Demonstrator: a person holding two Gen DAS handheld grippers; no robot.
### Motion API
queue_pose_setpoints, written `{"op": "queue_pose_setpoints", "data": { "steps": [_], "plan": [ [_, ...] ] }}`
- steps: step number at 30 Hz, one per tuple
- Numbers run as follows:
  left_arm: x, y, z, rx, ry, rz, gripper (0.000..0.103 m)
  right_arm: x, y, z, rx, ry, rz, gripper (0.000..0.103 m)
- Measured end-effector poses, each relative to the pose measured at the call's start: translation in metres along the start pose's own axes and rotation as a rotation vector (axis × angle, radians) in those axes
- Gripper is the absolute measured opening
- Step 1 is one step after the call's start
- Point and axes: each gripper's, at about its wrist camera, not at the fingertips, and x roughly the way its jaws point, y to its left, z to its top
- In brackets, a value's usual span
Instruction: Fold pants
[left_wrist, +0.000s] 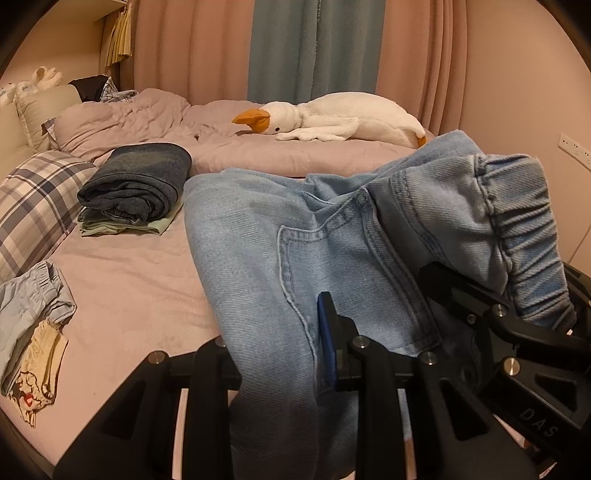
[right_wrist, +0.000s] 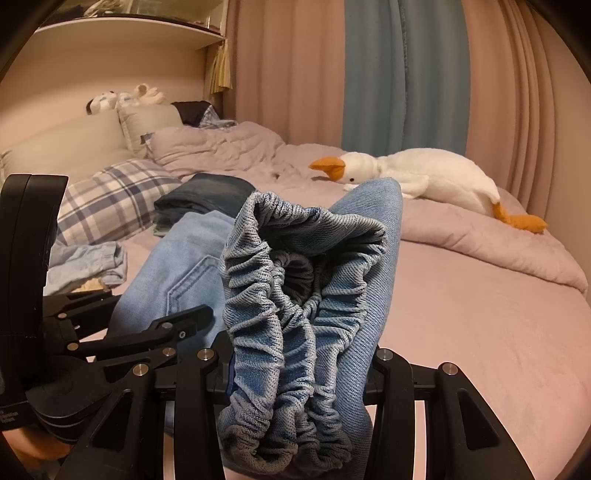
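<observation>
The pale jeans (left_wrist: 266, 251) were gripped by the left tool (left_wrist: 280, 354) and, at the waistband, by the right tool (right_wrist: 295, 369) above the bed (right_wrist: 480, 314).

Landmark: folded dark jeans (left_wrist: 136, 184) on bed (left_wrist: 140, 295).
- Beside it, toward headboard: plaid pillow (left_wrist: 40, 199).
- Nearer camera: small clothes heap (left_wrist: 33, 325).
- Between heap and light jeans (left_wrist: 258, 258): bare sheet, passable.
- Beyond: rumpled duvet (left_wrist: 147, 114), toy goose (left_wrist: 343, 122).
- Past goose: curtains (left_wrist: 295, 48).
</observation>
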Motion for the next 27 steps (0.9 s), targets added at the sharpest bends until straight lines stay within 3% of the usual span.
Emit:
{"op": "queue_pose_setpoints", "data": {
  "steps": [27],
  "plan": [
    [0.085,0.035,0.026,-0.012,0.045,0.036,0.027,0.078,-0.004,0.016,-0.001,0.051,0.006,0.046]
  ]
}}
